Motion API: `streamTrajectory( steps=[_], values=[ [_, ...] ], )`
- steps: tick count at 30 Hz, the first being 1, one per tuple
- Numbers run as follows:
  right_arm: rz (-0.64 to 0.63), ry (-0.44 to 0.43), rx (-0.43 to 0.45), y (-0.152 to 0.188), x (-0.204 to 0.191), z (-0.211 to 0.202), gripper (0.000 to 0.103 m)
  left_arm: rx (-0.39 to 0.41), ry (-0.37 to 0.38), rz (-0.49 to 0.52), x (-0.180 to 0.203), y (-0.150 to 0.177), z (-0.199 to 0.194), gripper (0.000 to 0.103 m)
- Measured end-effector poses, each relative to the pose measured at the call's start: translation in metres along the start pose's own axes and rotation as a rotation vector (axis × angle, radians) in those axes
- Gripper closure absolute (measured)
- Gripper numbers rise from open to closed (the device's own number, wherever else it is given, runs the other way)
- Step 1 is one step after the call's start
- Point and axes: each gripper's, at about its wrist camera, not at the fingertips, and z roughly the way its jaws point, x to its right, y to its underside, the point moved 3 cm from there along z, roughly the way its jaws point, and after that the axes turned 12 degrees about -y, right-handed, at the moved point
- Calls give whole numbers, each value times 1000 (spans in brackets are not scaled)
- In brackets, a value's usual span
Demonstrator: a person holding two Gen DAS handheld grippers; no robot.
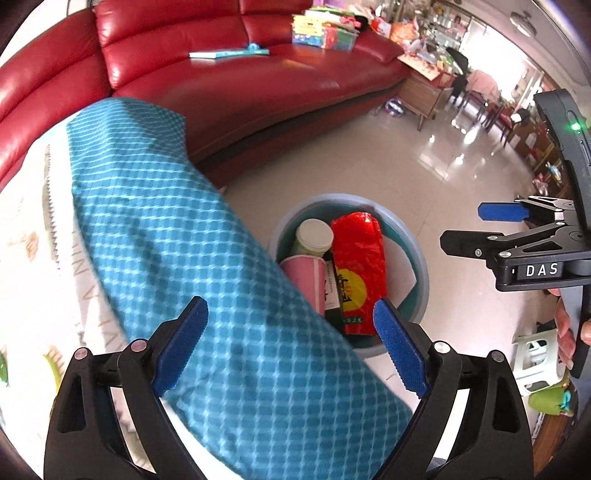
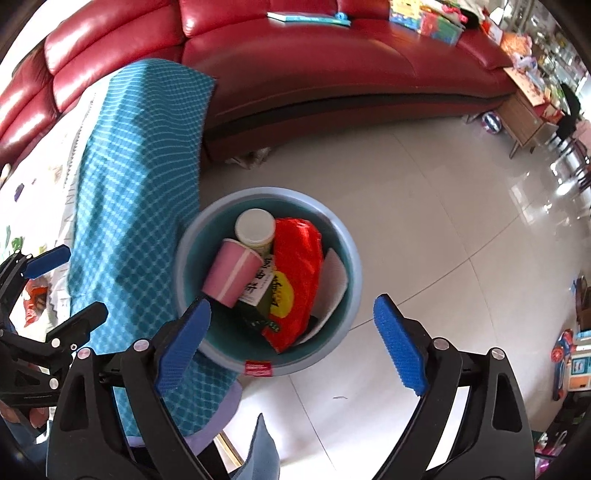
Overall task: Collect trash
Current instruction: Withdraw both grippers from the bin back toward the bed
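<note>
Trash sits in the round bin [image 2: 343, 236] on the tiled floor [image 2: 443, 221], right below my right tool [image 2: 291, 339], whose blue pads stand wide apart with nothing between them. Inside I can see a pink paper cup [image 2: 234, 273] lying tilted, a white-lidded cup [image 2: 255, 227] just behind it, a red snack bag [image 2: 295, 280] alongside, a dark green carton [image 2: 258, 295] wedged between cup and bag, and white paper [image 2: 334, 280] against the far wall. My left tool [image 1: 291, 343] is also spread open, empty, hovering over the blue checked cloth [image 1: 166, 240] that covers the desk [image 1: 22, 240] beside the bin. From the left camera the right tool shows at the frame's edge, a hand [image 1: 565, 328] gripping its handle. The red sofa [image 2: 332, 66] curves behind, with a book [image 2: 308, 17] on its seat.
</note>
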Motion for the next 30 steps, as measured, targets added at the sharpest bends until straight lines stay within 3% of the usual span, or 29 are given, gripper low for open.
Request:
streamTrajectory(
  steps=[5, 17, 30],
  values=[
    [-44, 0, 7, 5, -33, -7, 17, 35, -18, -55, -29, 19, -26, 4],
    [-199, -30, -6, 13, -136, -3, 17, 59, -100, -219, -125, 94, -74, 4],
    [-377, -85, -64, 31, -244, 27, 17, 50, -261, -416, -225, 185, -113, 4]
  ],
)
